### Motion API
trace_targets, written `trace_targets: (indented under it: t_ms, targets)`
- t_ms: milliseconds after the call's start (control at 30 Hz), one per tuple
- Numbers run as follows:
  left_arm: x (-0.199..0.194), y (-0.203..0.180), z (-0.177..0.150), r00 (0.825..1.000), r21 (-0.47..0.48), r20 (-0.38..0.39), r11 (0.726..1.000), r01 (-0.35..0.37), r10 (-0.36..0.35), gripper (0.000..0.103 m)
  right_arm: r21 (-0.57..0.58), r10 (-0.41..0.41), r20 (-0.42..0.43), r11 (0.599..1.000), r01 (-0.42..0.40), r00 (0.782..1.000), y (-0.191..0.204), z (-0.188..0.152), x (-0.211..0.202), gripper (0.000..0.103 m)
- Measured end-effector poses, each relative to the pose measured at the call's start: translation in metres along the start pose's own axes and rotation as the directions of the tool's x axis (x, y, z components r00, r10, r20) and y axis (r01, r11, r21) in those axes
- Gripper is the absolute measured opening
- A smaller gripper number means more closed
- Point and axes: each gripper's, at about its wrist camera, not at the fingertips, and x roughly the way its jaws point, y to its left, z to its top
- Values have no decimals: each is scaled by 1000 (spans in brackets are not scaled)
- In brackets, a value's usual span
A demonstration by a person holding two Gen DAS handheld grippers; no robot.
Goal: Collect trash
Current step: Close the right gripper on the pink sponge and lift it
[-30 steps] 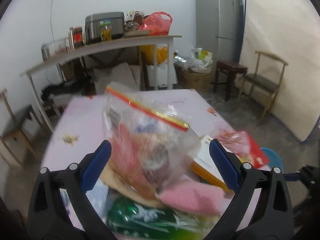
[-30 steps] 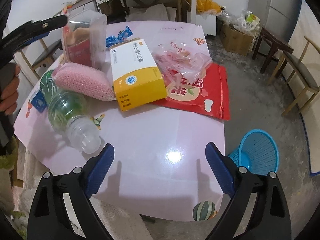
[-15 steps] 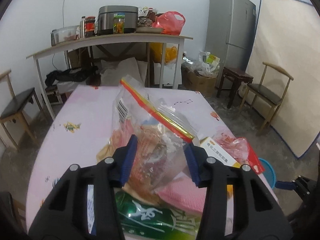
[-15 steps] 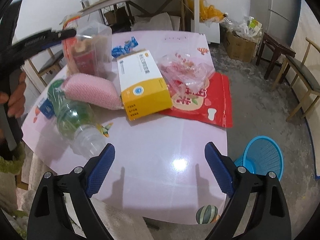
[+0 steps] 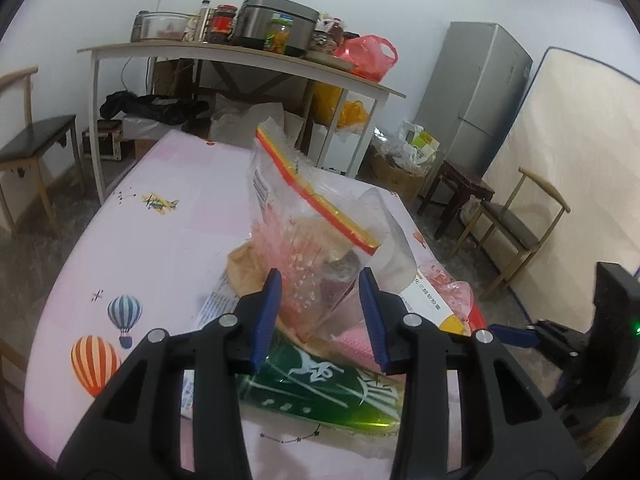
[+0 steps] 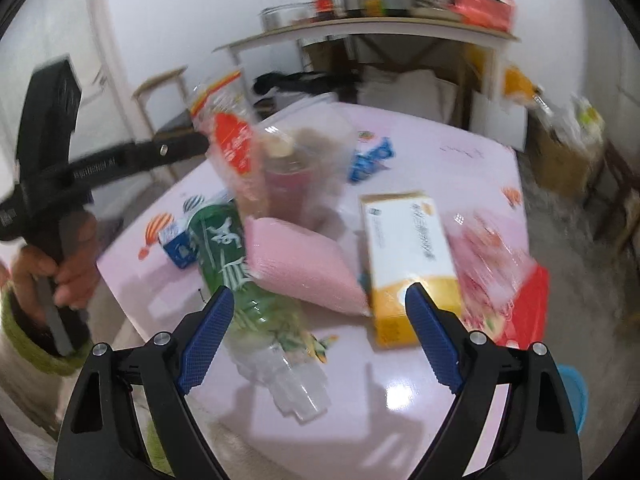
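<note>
left claw (image 5: 320,312) is closing on the clear zip bag (image 5: 316,236), the lower part of the bag standing between its blue pads (image 5: 267,316); the film bulges against both pads, so it reads as clenched on the bag, though the squeeze is not finished. right claw (image 6: 318,338) is released, jaws wide, nothing between them, hovering over the near end of the green bottle (image 6: 244,280). the landmark is the yellow box (image 6: 408,256) on the pink bench (image 5: 160,240): the zip bag stands upright behind and left of the box, the pink pouch (image 6: 300,264) lies just left of the box and partly over the bottle, and a crumpled clear wrapper (image 6: 492,256) on a red packet (image 6: 532,304) lies right of the box. judgement: for a sound grip, bite the bag lower, on the bulky contents rather than loose film, finish closing before lifting, and lift straight up so the pouch and bottle touching its base are not dragged. the bag's mouth looks open, so keep it upright. the left wrist view alone shows the pads against the bag and its red and yellow zip strip. the right wrist view, though blurred, alone shows the hand (image 6: 60,268) on the left claw's handle, the bottle's clear neck end, a small blue pack behind the box, and a blue basket's rim (image 6: 576,392) on the floor to the box's right, likely the bin.
</note>
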Motion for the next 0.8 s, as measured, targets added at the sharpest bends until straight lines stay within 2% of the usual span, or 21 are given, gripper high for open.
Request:
trace_targets:
  t_ms: [133,267,400,600,800]
  targets:
    - [-7,8,-6,1000,-17,3,1000,11,-11,38,-70,12,-11,997,-13,1000,19,6,16,81]
    - [-11,18,-9,1000,-29,0,999,18,-18,39,-83,-5,-45,997,2,999,23,12,36,67]
    - [-23,26,-12,999,-37,22,999,28,-27,51,-64,-13,-66,998,9,998,21,15,45,49]
    - [-43,34,-27,998,-42,44,998,43,-41,63,-68,-34,-33,997,31,999,26,18,38,32]
    - [-57,39,-47,998,-65,9,996,64,-64,64,-103,-68,37,992,72,997,35,21,20,30]
